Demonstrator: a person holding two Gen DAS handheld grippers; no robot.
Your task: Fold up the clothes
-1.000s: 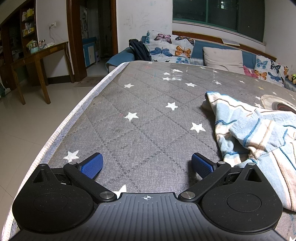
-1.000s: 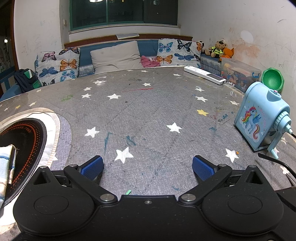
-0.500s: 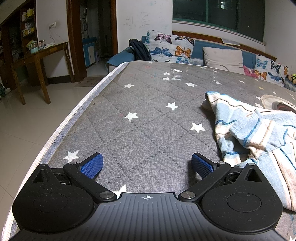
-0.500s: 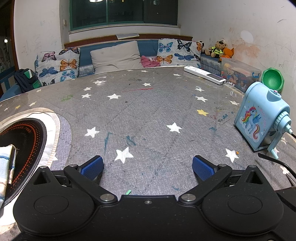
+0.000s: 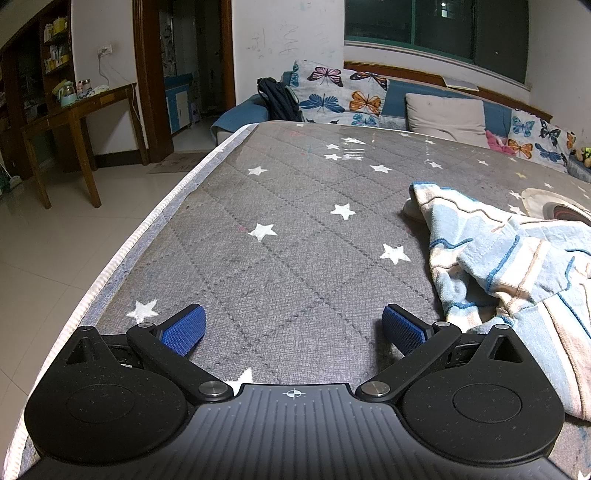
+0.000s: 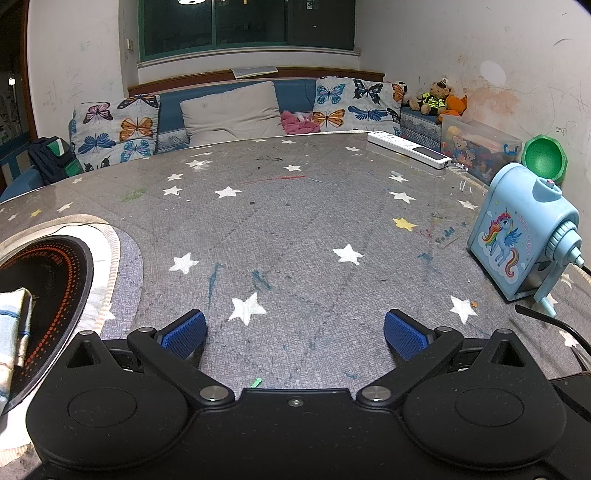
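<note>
Left wrist view: your left gripper (image 5: 293, 328) gapes empty; the soft, light striped garment (image 5: 517, 258) lies crumpled rightward—pinch its near hem.

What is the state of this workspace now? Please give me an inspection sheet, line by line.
Surface: grey quilted star-pattern table cover under a glossy clear sheet, with pen marks.
Job's things: crumpled blue-and-cream striped garment, unfolded, partly over the round black-and-orange cooktop.
Clutter: light-blue unicorn pencil sharpener, white remote control, green bowl, clear toy box.
Grippers: left gripper and right gripper both open, empty, low over the cover.
Cables: black cable by the sharpener.
Surroundings: butterfly-print cushions, dark window, wooden side table.
</note>
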